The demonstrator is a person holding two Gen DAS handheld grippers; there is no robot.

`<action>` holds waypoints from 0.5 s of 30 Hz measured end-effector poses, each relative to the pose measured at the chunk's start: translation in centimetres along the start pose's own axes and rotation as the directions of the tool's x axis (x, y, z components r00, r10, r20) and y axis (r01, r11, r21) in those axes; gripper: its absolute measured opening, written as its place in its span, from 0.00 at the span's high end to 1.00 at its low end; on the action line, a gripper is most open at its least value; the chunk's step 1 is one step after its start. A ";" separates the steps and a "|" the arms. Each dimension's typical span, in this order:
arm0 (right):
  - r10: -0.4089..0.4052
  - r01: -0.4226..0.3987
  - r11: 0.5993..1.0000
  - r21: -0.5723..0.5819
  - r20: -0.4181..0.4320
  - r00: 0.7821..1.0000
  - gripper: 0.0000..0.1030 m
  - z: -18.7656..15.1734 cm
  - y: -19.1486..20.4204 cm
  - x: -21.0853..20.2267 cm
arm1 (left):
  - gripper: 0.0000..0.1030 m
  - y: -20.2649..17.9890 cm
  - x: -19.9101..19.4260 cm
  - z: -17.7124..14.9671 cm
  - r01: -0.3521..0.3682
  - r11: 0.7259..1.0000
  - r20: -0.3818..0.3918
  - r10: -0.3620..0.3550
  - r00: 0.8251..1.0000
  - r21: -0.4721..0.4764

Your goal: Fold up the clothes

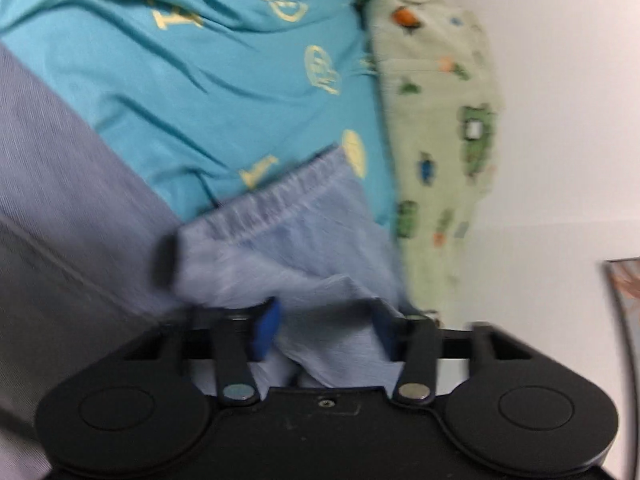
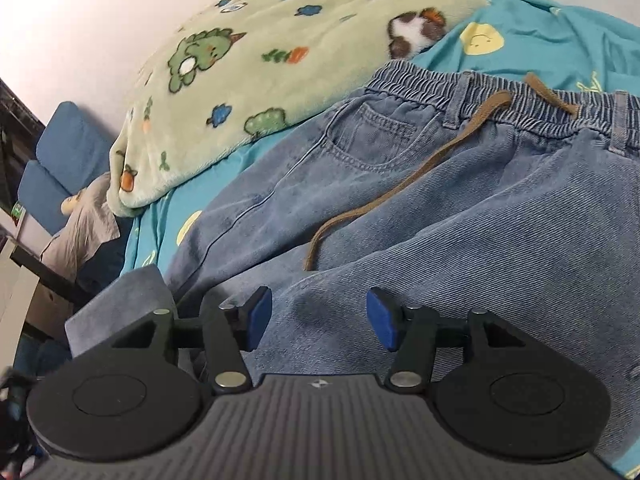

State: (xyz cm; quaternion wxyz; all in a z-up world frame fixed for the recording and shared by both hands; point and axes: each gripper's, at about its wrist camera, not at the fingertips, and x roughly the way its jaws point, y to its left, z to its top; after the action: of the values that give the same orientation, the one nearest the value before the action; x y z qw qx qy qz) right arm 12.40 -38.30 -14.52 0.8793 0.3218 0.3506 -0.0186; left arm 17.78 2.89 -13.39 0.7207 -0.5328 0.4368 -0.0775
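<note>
The bed [image 2: 560, 32] is covered by a teal sheet [image 1: 224, 92] printed with pale yellow motifs. Blue denim jeans [image 2: 420, 200] lie spread directly on the sheet, waistband away from the right wrist camera. A pale green fleece blanket [image 2: 248, 80] with cartoon prints lies bunched on the sheet beside the jeans, touching their waistband corner.

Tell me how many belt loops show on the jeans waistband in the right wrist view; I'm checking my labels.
2 on the jeans: one belt loop near the drawstring, another at the right edge. More may lie out of frame.
</note>
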 end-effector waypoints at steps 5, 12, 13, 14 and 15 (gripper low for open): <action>0.001 -0.001 1.000 -0.007 0.000 1.000 0.46 -0.1 0.0 0.1 | 1.00 -3.3 -3.9 3.5 -0.017 0.995 0.210 -0.003 0.978 0.094; -0.006 0.006 1.000 -0.025 0.001 1.000 0.46 -0.2 0.3 0.5 | 1.00 -7.8 -9.1 6.5 -0.058 0.958 0.259 -0.017 0.966 0.281; -0.006 0.006 1.000 -0.029 0.000 1.000 0.46 -0.2 0.4 0.6 | 0.99 -7.4 -9.1 6.1 -0.063 0.958 0.243 -0.007 0.970 0.279; -0.006 0.006 0.999 -0.032 0.000 1.000 0.46 -0.2 0.4 0.7 | 0.98 -6.8 -8.9 5.6 -0.063 0.961 0.224 0.001 0.974 0.270; -0.007 0.007 0.999 -0.034 -0.001 1.000 0.46 -0.3 0.5 0.7 | 0.95 -6.0 -8.7 5.0 -0.059 0.966 0.203 0.007 0.979 0.250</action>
State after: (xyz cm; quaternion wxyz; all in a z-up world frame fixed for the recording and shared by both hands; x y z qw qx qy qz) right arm 12.86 -37.65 -14.85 0.8844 0.3055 0.3526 -0.0153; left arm 18.21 8.83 -3.36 0.8247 -0.4334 0.3571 -0.0669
